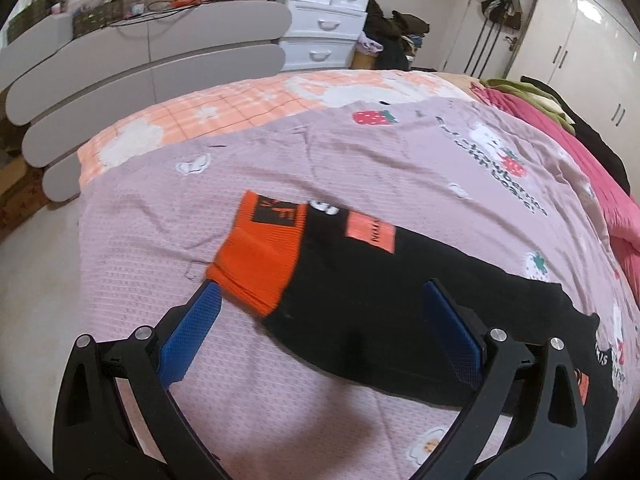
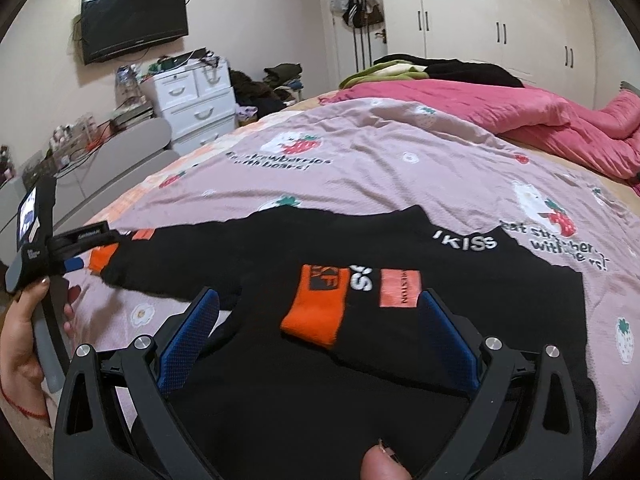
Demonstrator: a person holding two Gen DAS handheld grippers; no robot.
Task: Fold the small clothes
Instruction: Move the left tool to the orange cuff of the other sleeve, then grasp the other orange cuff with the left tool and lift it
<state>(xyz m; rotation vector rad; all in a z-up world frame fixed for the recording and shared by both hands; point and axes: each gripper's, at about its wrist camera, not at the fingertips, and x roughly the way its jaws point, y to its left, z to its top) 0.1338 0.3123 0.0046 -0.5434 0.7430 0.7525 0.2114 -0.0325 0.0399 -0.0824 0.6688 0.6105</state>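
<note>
A small black sweater (image 2: 400, 240) with orange cuffs lies flat on the pink strawberry-print bedspread (image 2: 380, 160). One sleeve is folded across the body, its orange cuff (image 2: 316, 308) resting on the chest. The other sleeve (image 1: 380, 300) stretches out to the left, ending in an orange cuff (image 1: 260, 256). My left gripper (image 1: 320, 292) is open just above that sleeve, its blue pads (image 1: 192, 328) on either side of it near the cuff. My right gripper (image 2: 318, 300) is open and empty above the folded cuff. The left gripper also shows in the right wrist view (image 2: 76, 266).
A pink quilt (image 2: 540, 120) and dark clothes are heaped at the far side of the bed. A grey headboard (image 1: 140, 60), white drawers (image 1: 324, 12), a wall television (image 2: 134, 20) and white wardrobes (image 2: 500, 12) surround the bed.
</note>
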